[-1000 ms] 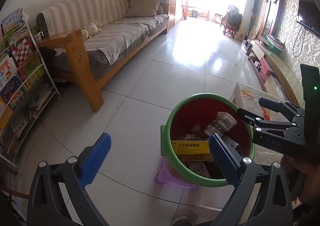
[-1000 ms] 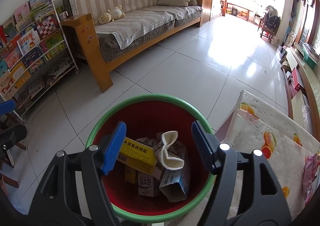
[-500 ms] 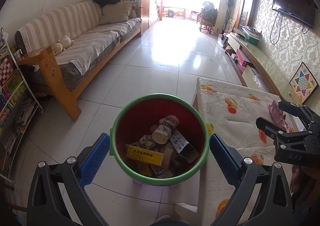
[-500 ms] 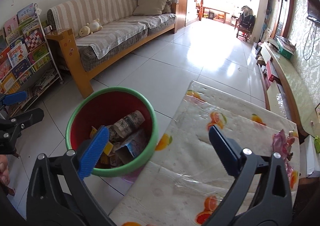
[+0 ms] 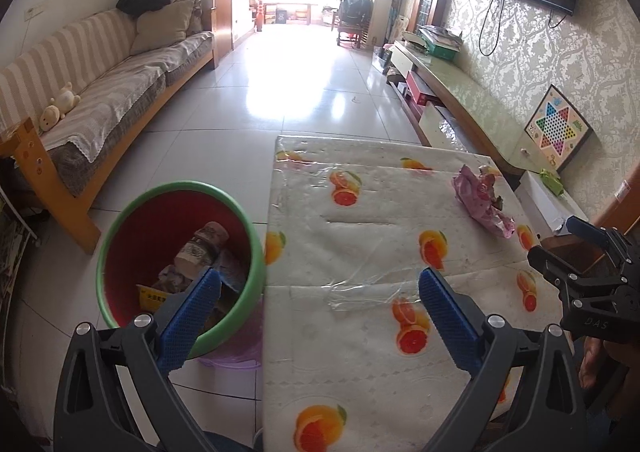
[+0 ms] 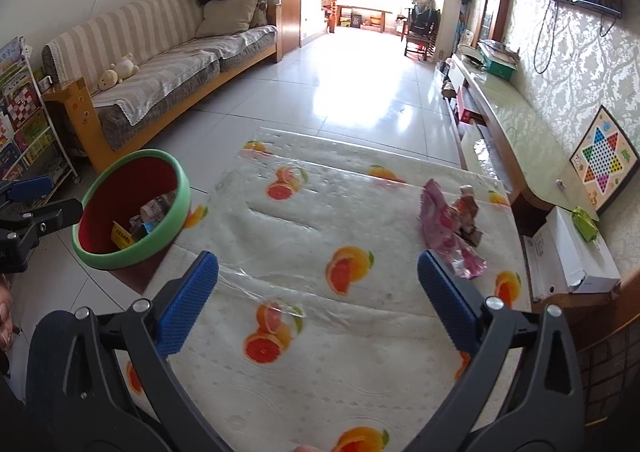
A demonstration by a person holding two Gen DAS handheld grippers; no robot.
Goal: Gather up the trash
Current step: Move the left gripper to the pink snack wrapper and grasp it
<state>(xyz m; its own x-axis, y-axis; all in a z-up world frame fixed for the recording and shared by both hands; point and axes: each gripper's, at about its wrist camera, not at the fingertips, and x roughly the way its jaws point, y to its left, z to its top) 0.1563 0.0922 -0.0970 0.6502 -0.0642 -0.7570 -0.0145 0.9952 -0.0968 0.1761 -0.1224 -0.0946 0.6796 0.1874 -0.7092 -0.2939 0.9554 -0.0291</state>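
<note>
A red bin with a green rim (image 5: 176,186) (image 6: 134,256) stands off the table's left edge with boxes and a paper cup inside. On the table (image 5: 360,364) (image 6: 320,380), covered in an orange-print cloth, a crumpled pink wrapper (image 5: 478,199) (image 6: 442,226) lies at the far right. My left gripper (image 5: 319,284) is open and empty, over the table's near left edge by the bin. My right gripper (image 6: 317,268) is open and empty above the middle of the table, the wrapper just beyond its right finger.
A purple stool (image 5: 236,352) sits under the bin. A striped sofa (image 5: 112,91) and a book rack (image 6: 24,123) line the left wall. A low TV bench (image 6: 516,123), a white box (image 6: 572,252) and a checkers board (image 6: 604,163) are on the right.
Both views swung right, from over the bin to over the table. The right gripper's jaws went from half wide to fully wide. The pink wrapper came into view.
</note>
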